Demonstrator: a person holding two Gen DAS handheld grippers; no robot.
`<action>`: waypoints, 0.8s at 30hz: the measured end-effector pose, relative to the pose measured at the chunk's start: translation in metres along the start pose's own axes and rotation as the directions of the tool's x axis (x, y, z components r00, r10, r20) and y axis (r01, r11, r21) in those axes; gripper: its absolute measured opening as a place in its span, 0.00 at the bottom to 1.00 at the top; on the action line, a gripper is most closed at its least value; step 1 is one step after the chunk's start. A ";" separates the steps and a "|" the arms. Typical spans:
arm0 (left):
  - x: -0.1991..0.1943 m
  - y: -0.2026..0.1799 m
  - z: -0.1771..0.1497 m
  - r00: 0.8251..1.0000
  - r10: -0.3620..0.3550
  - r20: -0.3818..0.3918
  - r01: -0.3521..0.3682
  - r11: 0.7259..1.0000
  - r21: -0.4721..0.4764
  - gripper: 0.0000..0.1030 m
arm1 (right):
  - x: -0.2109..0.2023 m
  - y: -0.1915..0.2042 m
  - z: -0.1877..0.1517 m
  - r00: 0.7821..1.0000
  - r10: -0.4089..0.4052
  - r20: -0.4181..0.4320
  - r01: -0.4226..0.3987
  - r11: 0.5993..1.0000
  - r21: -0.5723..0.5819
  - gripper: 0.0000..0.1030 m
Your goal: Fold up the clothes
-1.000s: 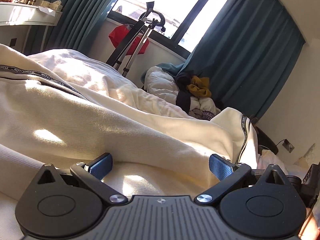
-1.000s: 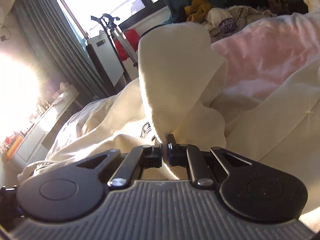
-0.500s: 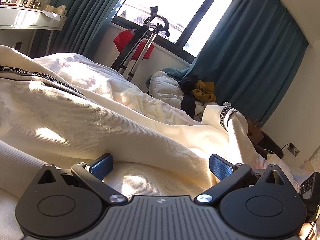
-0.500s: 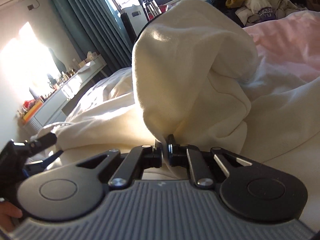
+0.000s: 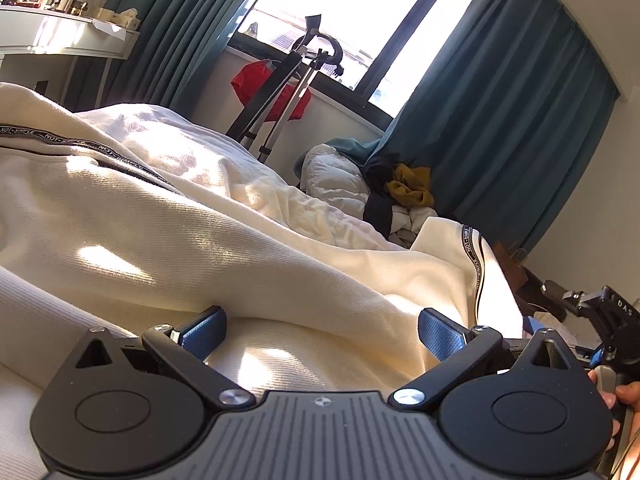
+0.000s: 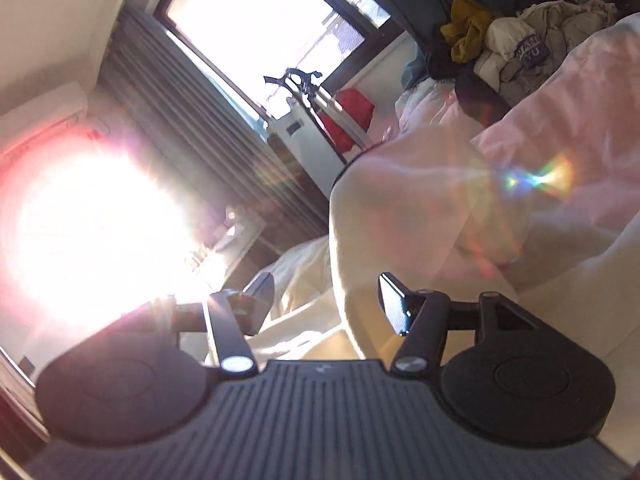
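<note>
L gripper [image 5: 320, 330]: jaws wide apart, blue pads [image 5: 202, 330] clear of cloth; nothing clamped. Cream garment [image 5: 200, 240] lies spread directly ahead of and between the jaws, running off to the L side; a fold of it rises just beyond the R pad, w/ black lettered trim [image 5: 474, 256] along its edge. Same trim crosses the garment far L of the jaws. R of the R jaw, at frame edge: other gripper's body w/ person's fingers [image 5: 624, 394] on it.

R gripper [image 6: 326, 304]: jaws opening, pads not pressing on anything. Cream garment's [image 6: 408, 216] raised fold stands just ahead, between the jaws and nearer the R pad; whether it touches the pad cannot be told, heavy sun flare L of the L jaw.

Beyond garment: rumpled bedding [image 5: 248, 184]. Farther: pile of clothes [image 5: 404, 192] incl. mustard item, ahead-R of L jaws. Metal stand [image 5: 288, 92] w/ red cloth [image 5: 256, 80] ahead. Farthest: window [image 5: 360, 20], teal curtains [image 5: 500, 120].
</note>
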State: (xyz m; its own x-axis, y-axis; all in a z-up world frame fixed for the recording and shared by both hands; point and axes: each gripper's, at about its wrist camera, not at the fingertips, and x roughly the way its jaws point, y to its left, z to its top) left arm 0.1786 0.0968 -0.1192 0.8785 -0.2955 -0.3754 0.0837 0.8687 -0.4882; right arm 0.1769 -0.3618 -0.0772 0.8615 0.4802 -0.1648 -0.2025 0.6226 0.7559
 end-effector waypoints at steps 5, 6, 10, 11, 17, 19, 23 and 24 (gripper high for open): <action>0.004 -0.002 -0.003 1.000 0.013 -0.003 -0.013 1.000 0.019 1.00 | 0.005 -0.064 0.030 0.998 -0.051 0.041 0.038 0.961 0.274 0.60; 0.005 -0.003 -0.003 1.000 0.016 -0.004 -0.016 0.999 0.027 1.00 | 0.013 -0.076 0.032 0.999 -0.047 0.005 0.043 0.946 0.321 0.60; 0.011 -0.001 0.000 1.000 0.024 0.001 -0.024 1.000 0.009 1.00 | 0.045 -0.100 0.036 0.996 -0.045 -0.074 0.073 0.902 0.425 0.60; 0.012 0.001 -0.001 1.000 0.027 0.002 -0.027 1.000 0.006 1.00 | 0.050 -0.106 0.035 0.998 -0.022 -0.059 0.047 0.884 0.466 0.60; 0.018 0.003 -0.008 0.998 0.061 0.000 -0.061 0.998 0.030 1.00 | 0.073 -0.150 0.020 0.999 -0.043 -0.019 0.046 0.780 0.624 0.57; 0.019 0.002 -0.010 0.997 0.072 0.001 -0.072 0.997 0.042 1.00 | 0.070 -0.155 0.026 0.997 -0.070 0.018 0.045 0.799 0.600 0.39; 0.020 -0.002 -0.009 0.996 0.092 -0.001 -0.092 0.994 0.056 1.00 | 0.053 -0.153 0.054 0.982 -0.159 0.101 0.084 0.849 0.521 0.08; 0.020 -0.003 -0.008 0.995 0.097 0.000 -0.097 0.994 0.052 1.00 | 0.050 -0.152 0.063 0.977 -0.177 0.119 0.095 0.859 0.503 0.08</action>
State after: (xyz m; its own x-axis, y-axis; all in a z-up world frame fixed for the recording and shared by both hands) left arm 0.1920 0.0850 -0.1315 0.8824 -0.2098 -0.4211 0.0223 0.9127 -0.4080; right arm 0.2804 -0.4711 -0.1603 0.9330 0.2852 -0.2196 0.1416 0.2701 0.9524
